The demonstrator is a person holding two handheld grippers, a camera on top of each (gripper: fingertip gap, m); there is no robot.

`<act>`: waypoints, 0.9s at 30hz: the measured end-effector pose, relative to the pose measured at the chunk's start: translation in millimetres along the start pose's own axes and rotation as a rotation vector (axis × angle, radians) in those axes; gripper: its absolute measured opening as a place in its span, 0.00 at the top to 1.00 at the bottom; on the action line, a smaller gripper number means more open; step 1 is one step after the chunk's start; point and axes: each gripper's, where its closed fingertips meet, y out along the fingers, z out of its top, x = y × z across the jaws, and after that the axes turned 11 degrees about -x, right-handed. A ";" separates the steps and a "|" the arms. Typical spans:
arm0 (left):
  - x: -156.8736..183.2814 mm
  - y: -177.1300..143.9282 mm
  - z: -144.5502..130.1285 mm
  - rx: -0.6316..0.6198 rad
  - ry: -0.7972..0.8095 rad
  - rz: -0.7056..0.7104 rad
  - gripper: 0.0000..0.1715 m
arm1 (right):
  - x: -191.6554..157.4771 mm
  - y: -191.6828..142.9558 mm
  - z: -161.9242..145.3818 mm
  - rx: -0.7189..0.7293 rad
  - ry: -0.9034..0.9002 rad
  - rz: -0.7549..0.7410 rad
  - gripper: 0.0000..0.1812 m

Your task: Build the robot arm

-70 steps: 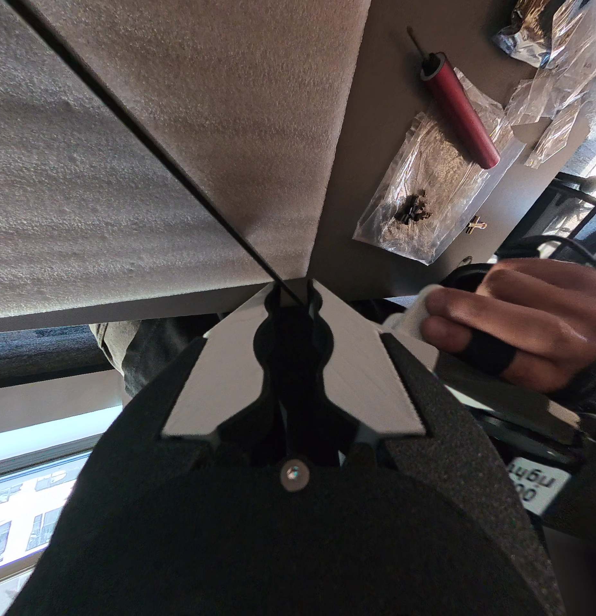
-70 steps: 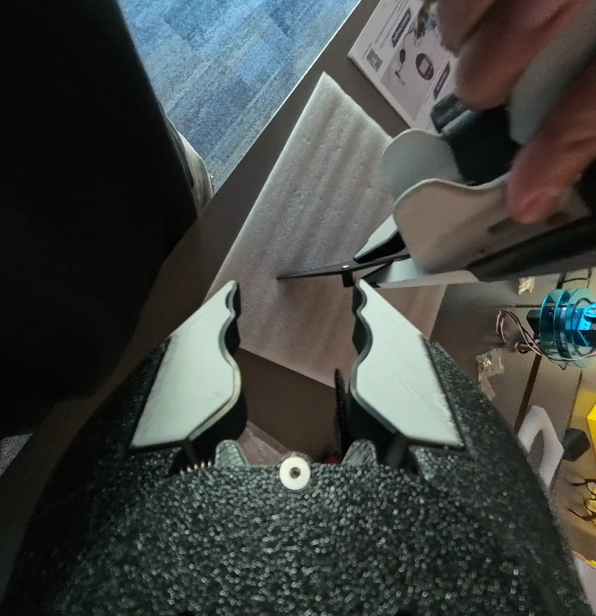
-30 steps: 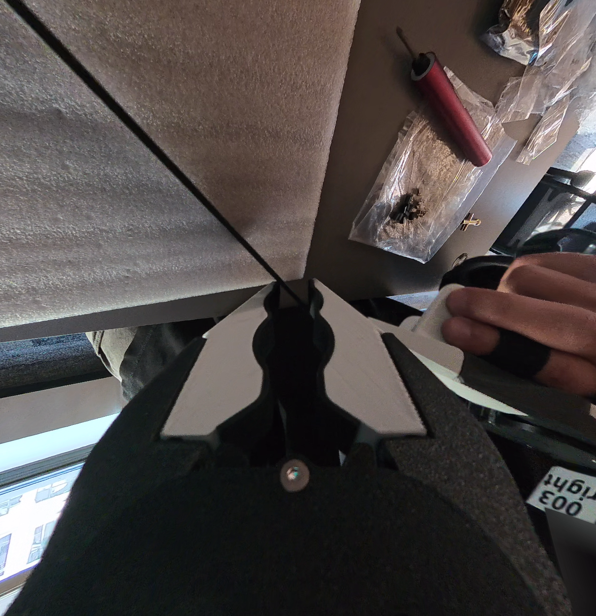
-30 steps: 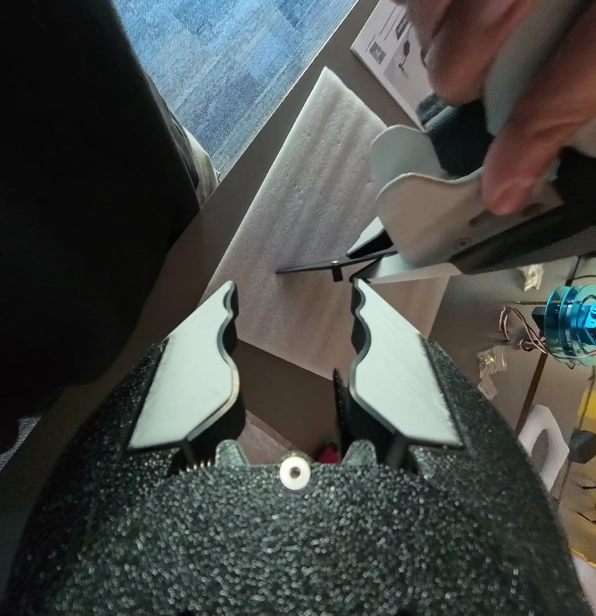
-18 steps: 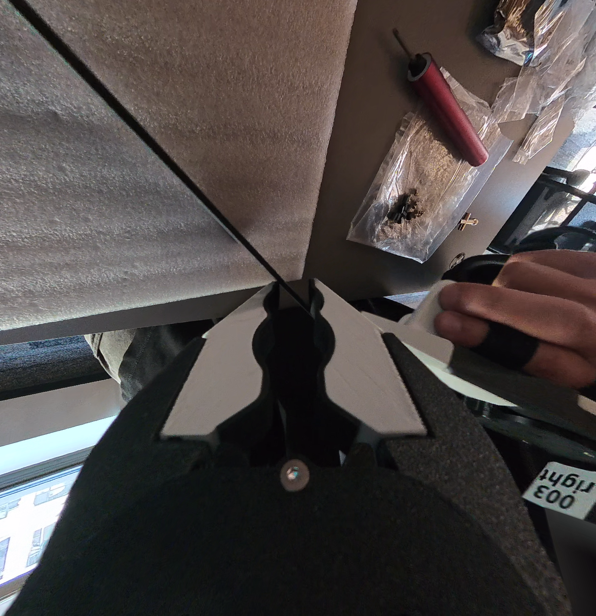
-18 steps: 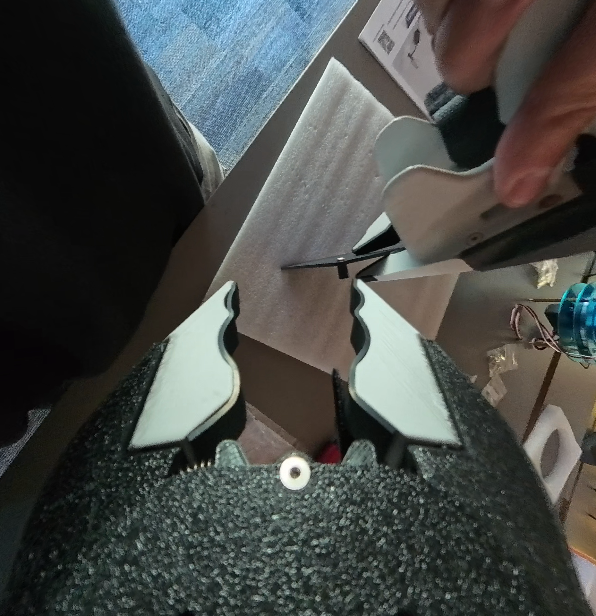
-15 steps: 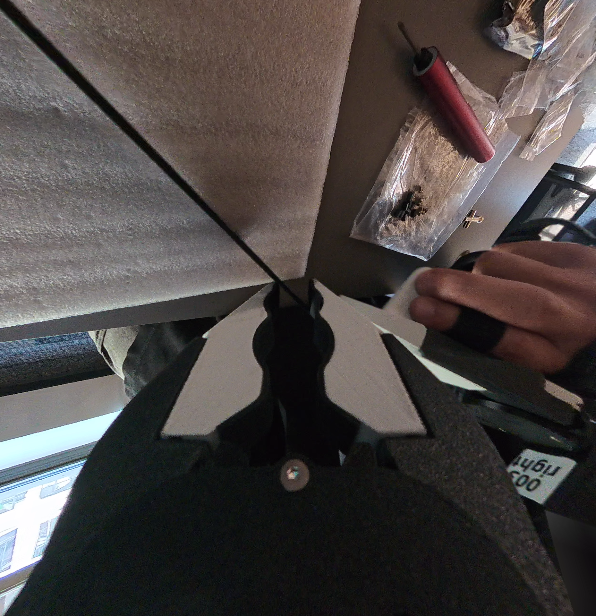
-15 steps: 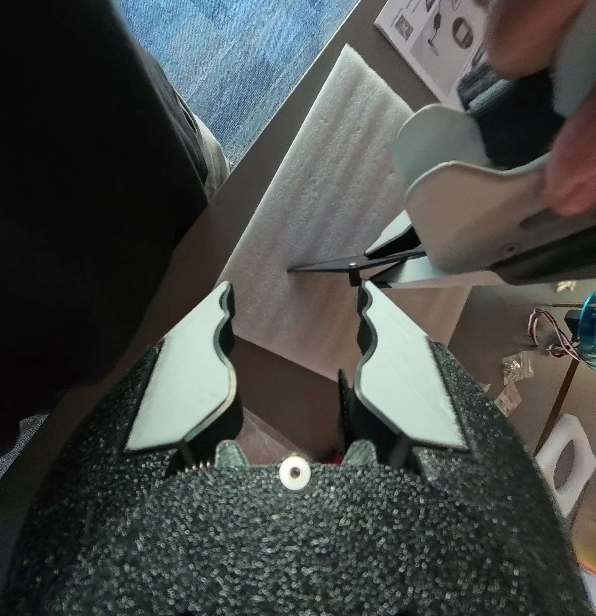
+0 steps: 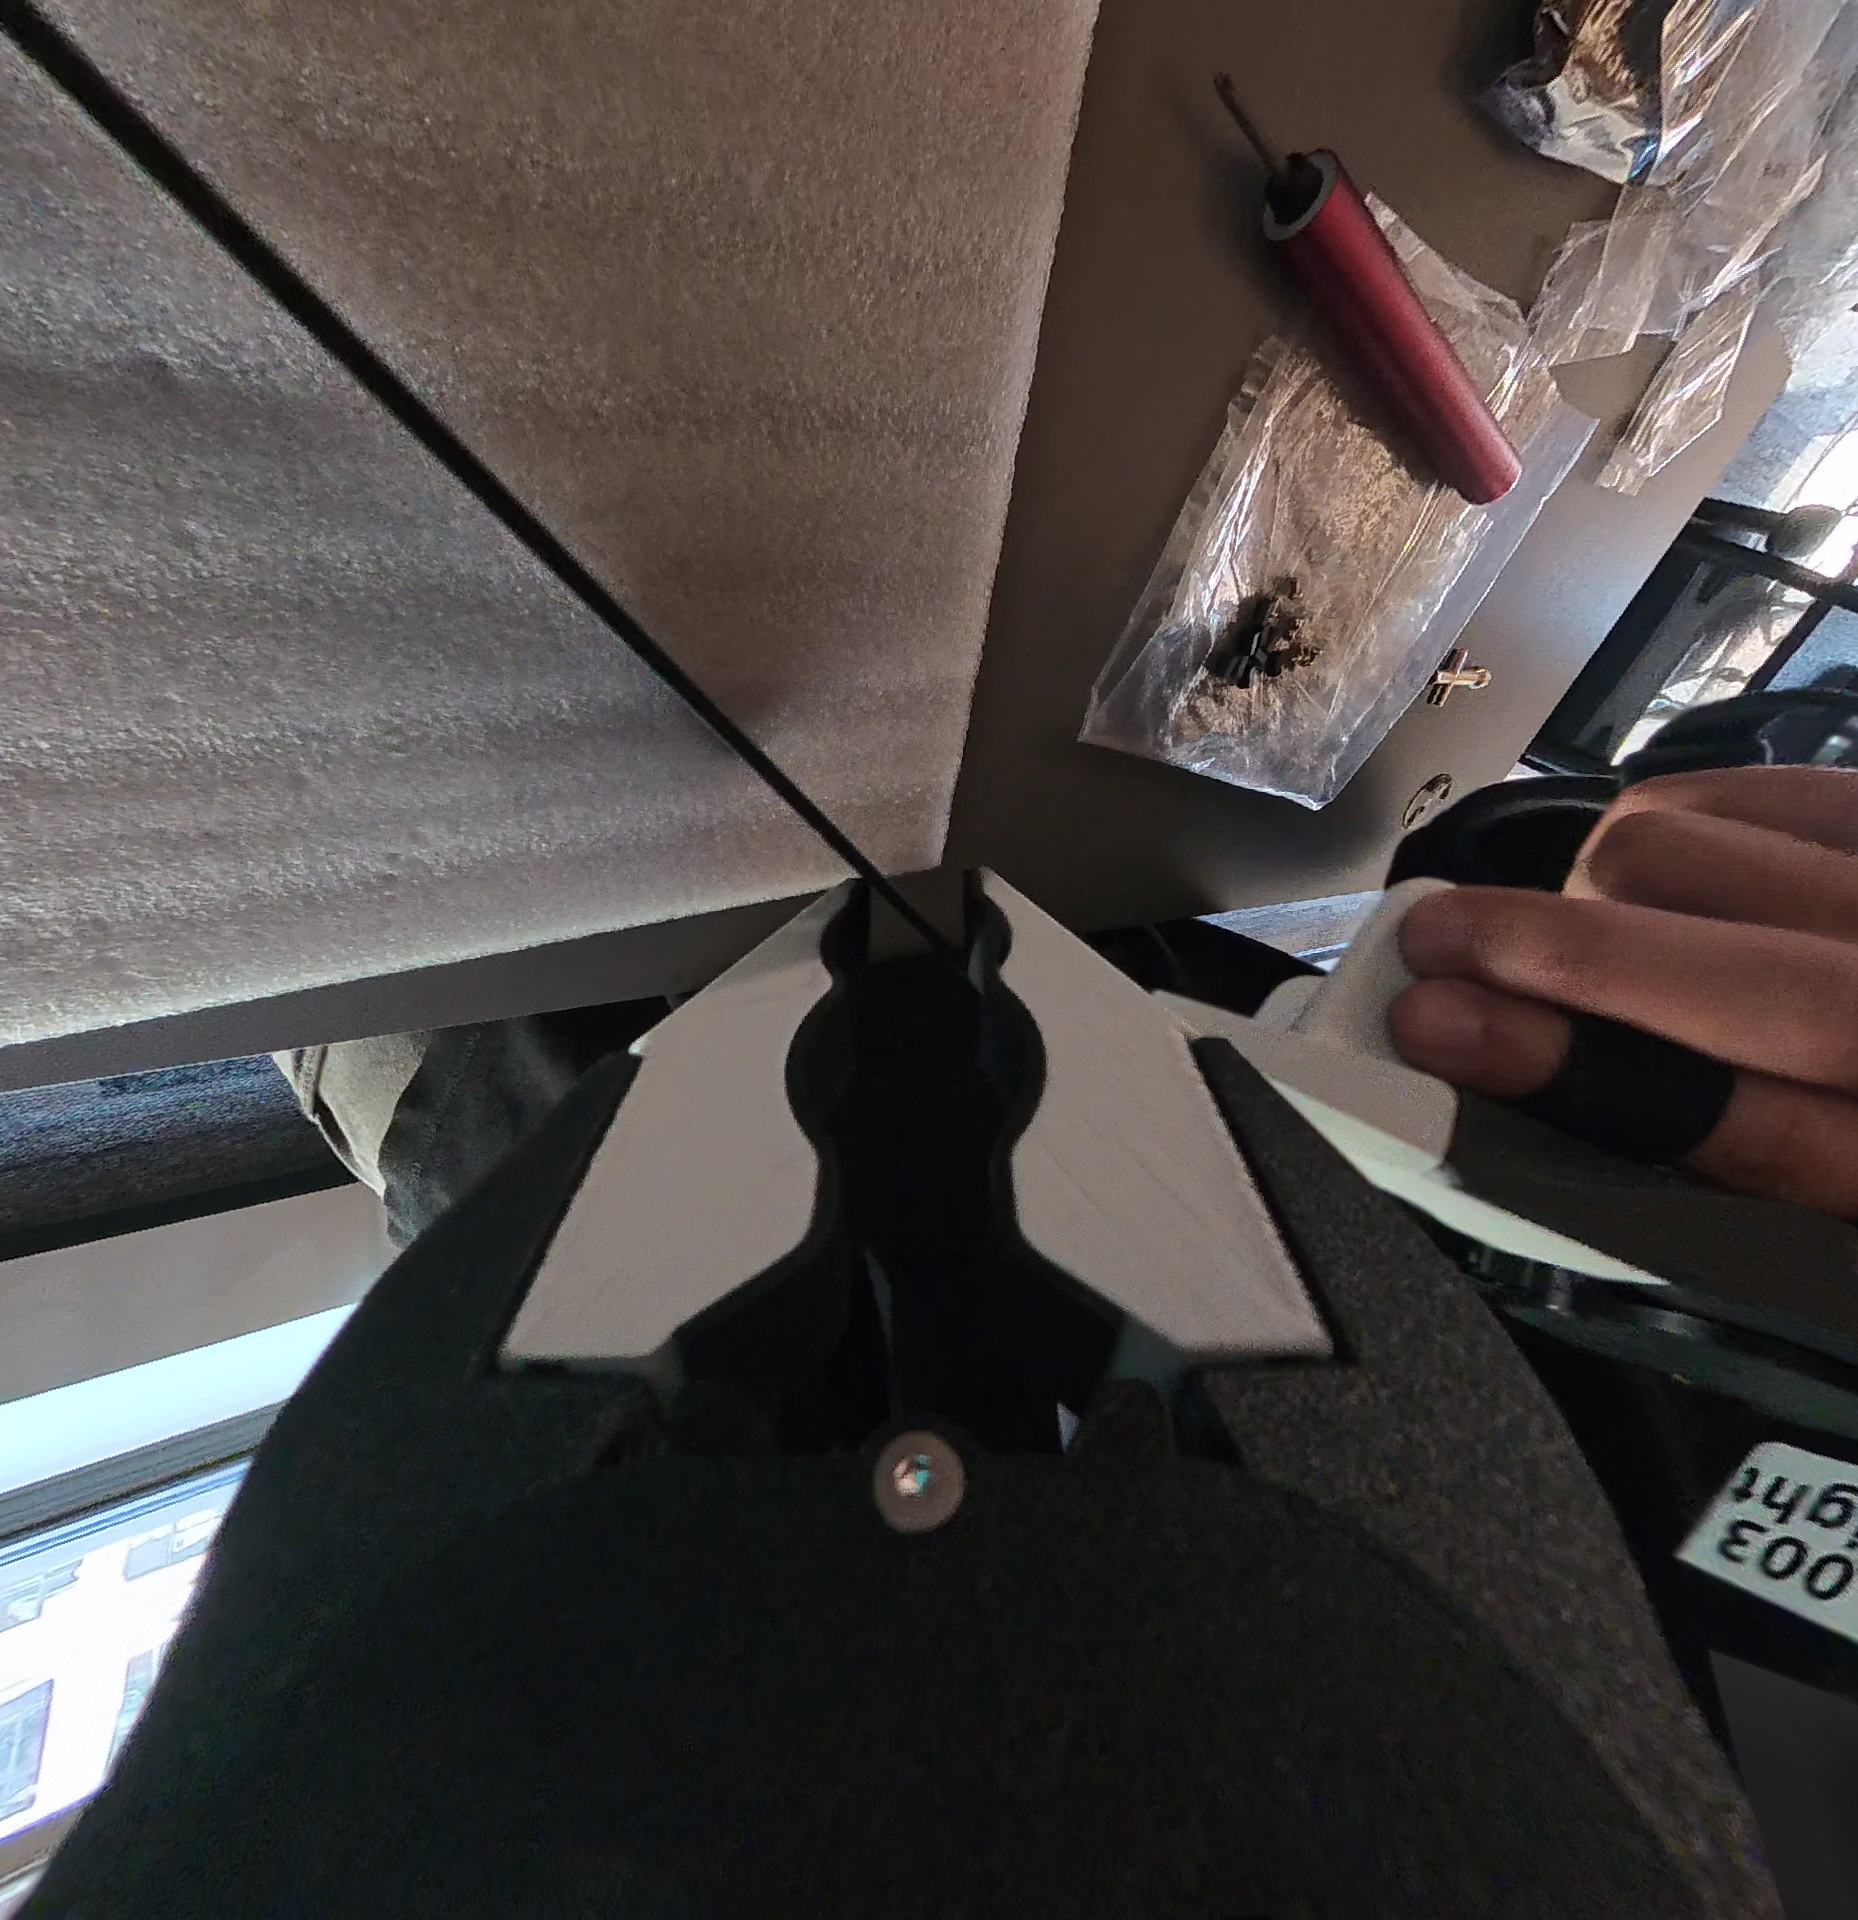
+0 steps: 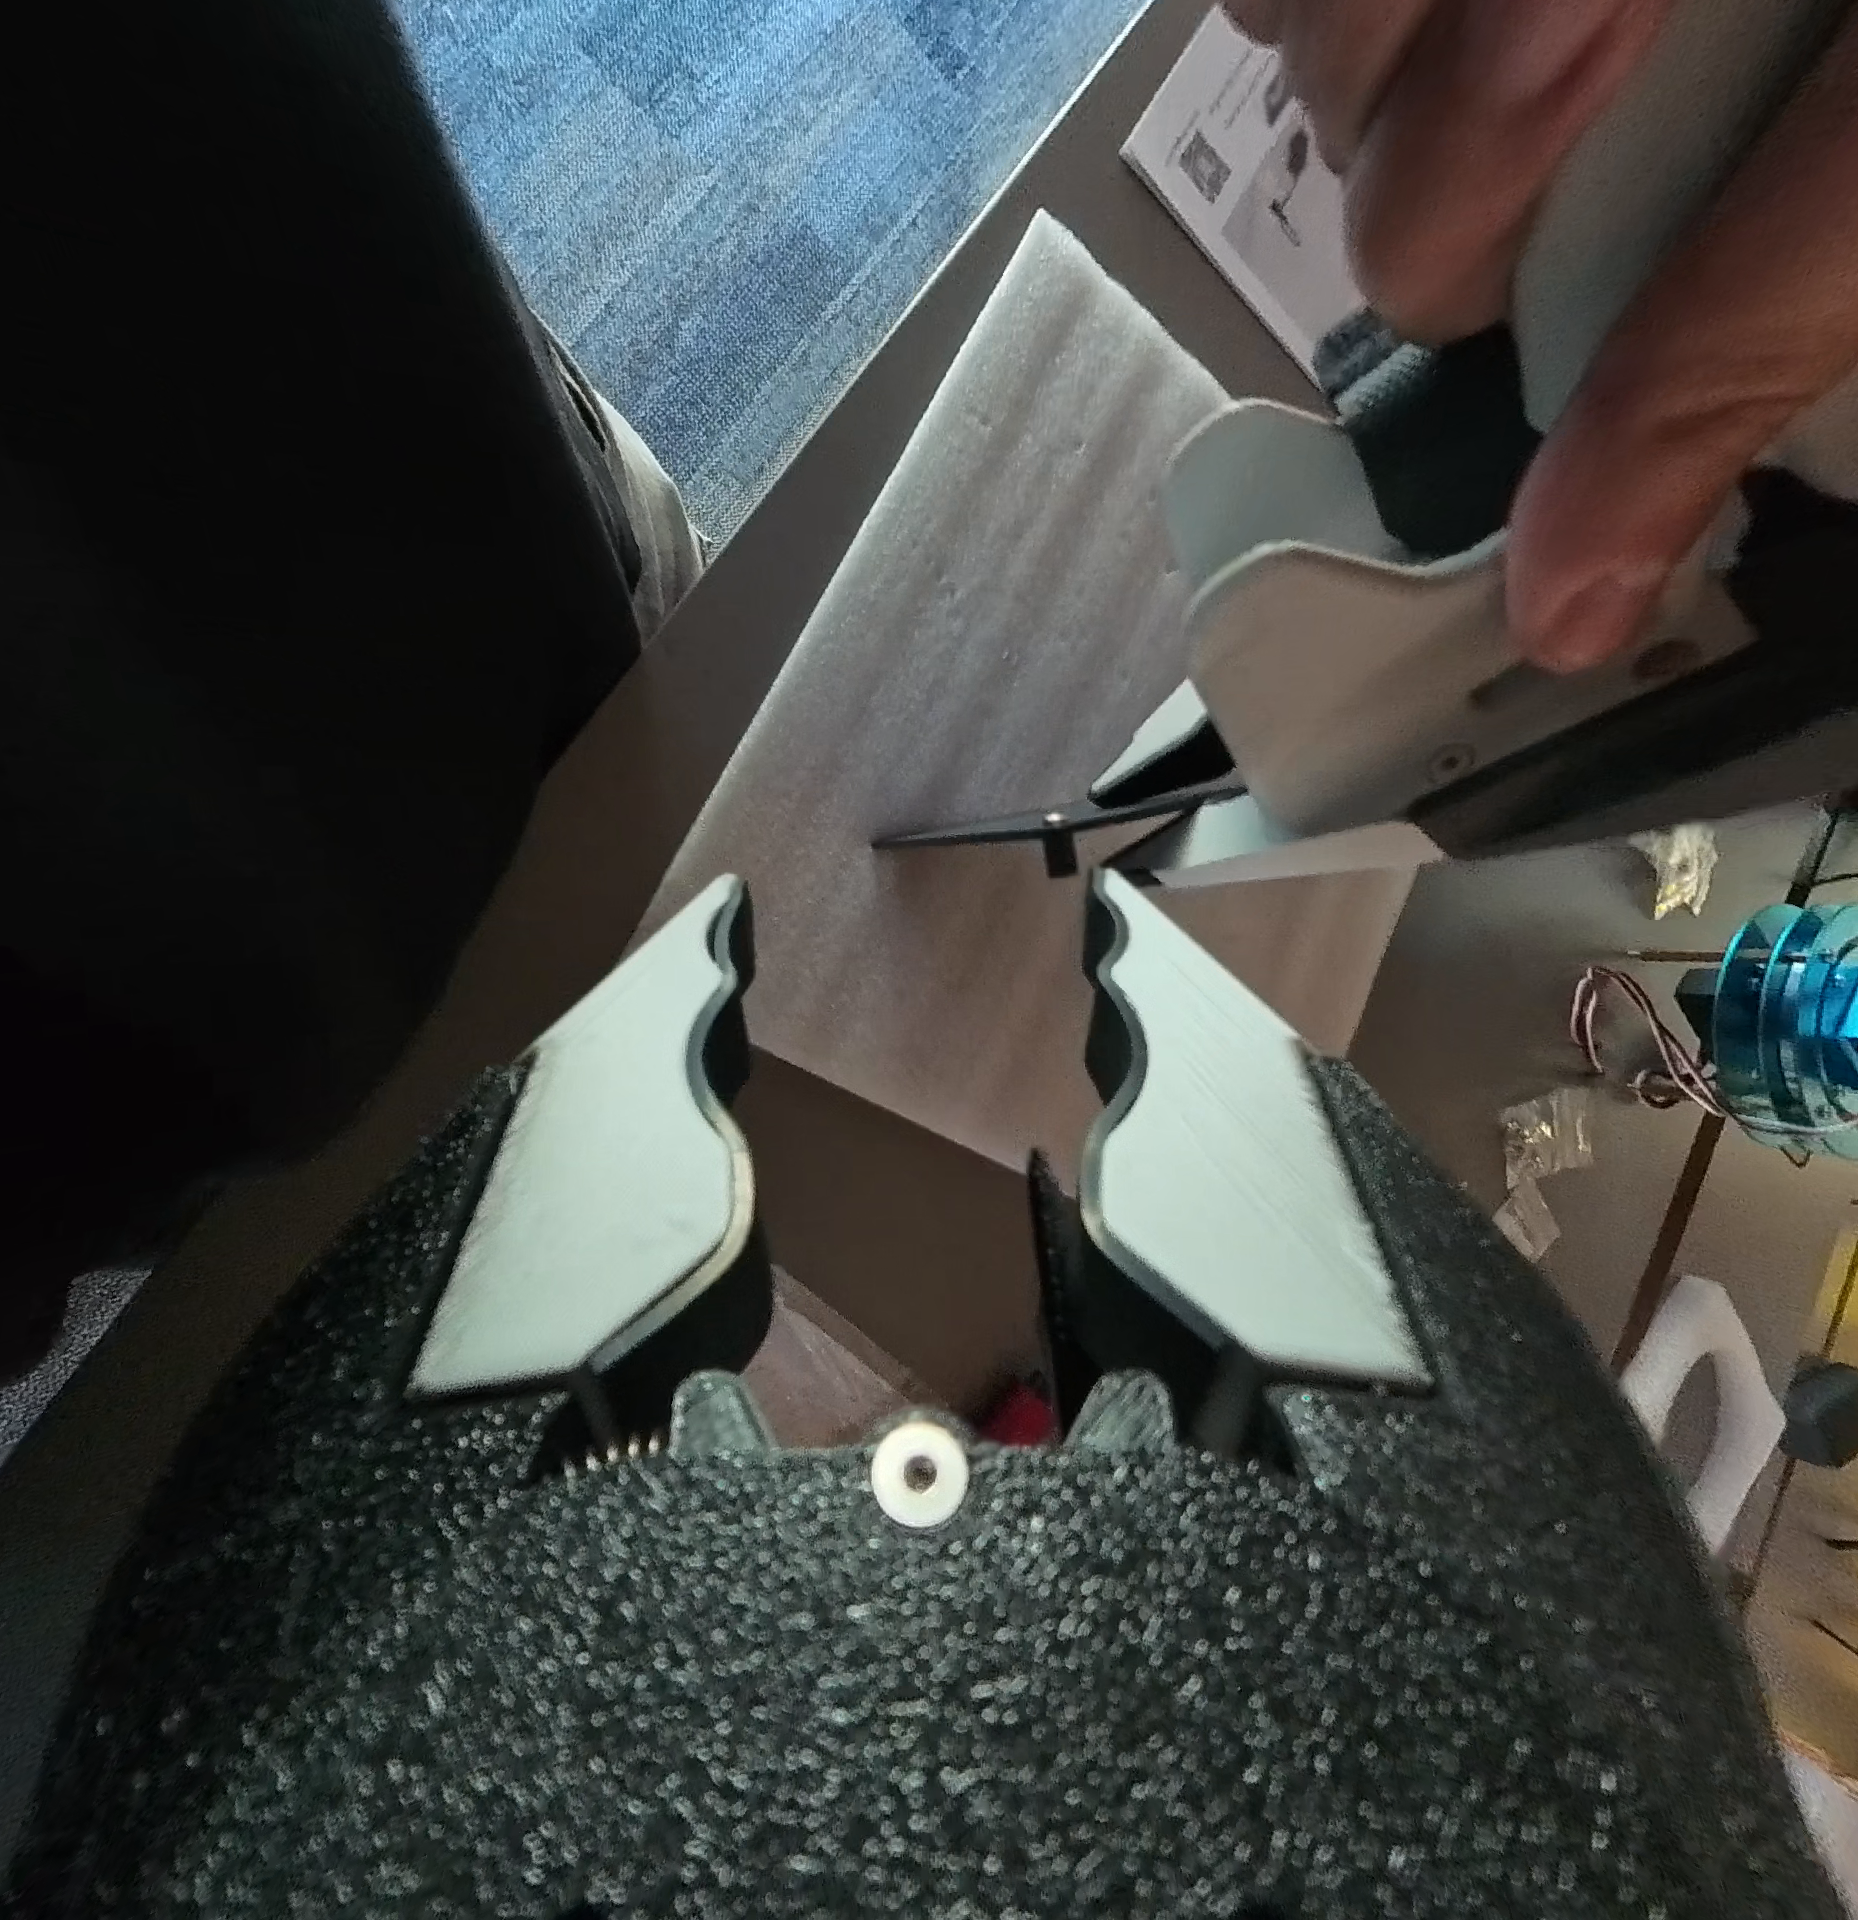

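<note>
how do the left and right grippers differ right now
The left gripper has its fingers shut on a thin black cable tie; the right gripper is open and holds nothing. The left points at the white foam sheet; the right sits back from it. Both have pale fingers on black bodies.

Left claw (image 9: 917, 906): fingers nearly together, tips clamped on a thin black strip (image 9: 437, 447) that runs out past them. Seen from right wrist view (image 10: 1138, 831) lying nearly level, pointing left, a hand (image 10: 1590, 312) wrapped over its body, one fingertip on the pale side plate. Right claw (image 10: 917, 899): jaws spread wide, nothing between the pale fingers (image 10: 603, 1122). Right hand (image 9: 1673, 977) gripping that claw's body from above, fingers curled over it, dark band on one finger.
</note>
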 end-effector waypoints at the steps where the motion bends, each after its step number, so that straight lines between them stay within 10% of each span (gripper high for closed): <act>1: 0.4 0.1 0.5 0.002 0.005 0.001 0.90 | 2.3 -2.2 -1.4 0.009 0.012 0.004 0.65; 27: 0.9 1.9 0.5 -0.020 0.023 0.000 0.90 | -5.0 24.1 -3.8 -0.017 -0.006 0.099 0.61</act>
